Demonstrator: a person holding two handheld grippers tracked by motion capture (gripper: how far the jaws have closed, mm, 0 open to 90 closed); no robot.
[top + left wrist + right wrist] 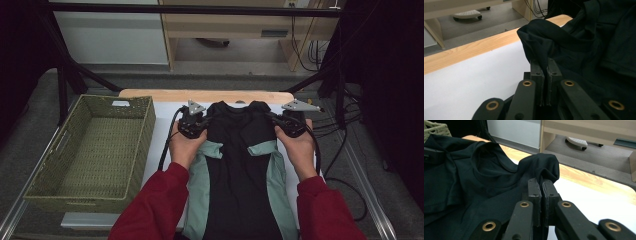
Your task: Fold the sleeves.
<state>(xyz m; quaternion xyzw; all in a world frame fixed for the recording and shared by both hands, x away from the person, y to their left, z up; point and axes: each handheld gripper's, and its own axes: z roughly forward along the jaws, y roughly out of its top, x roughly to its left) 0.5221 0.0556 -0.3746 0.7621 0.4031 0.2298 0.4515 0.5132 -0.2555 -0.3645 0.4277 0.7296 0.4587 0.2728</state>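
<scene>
- Shirt point(239, 165), black with pale green side panels, lies on the white worktop point(163, 131); its long axis runs from the collar at the far edge toward the person.
- Left gripper point(194, 121) is clamped on the left shoulder fabric, right gripper point(291, 120) on the right shoulder, one each side of the collar.
- Basket point(95, 150) stands to the left, nearer the left gripper.

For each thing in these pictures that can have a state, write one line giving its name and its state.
Left gripper: shut on the shirt's shoulder.
Right gripper: shut on the other shoulder.
Shirt: black with teal panels, pinched at both shoulders, its body lying on the table.
Basket: upright, nothing inside.
</scene>
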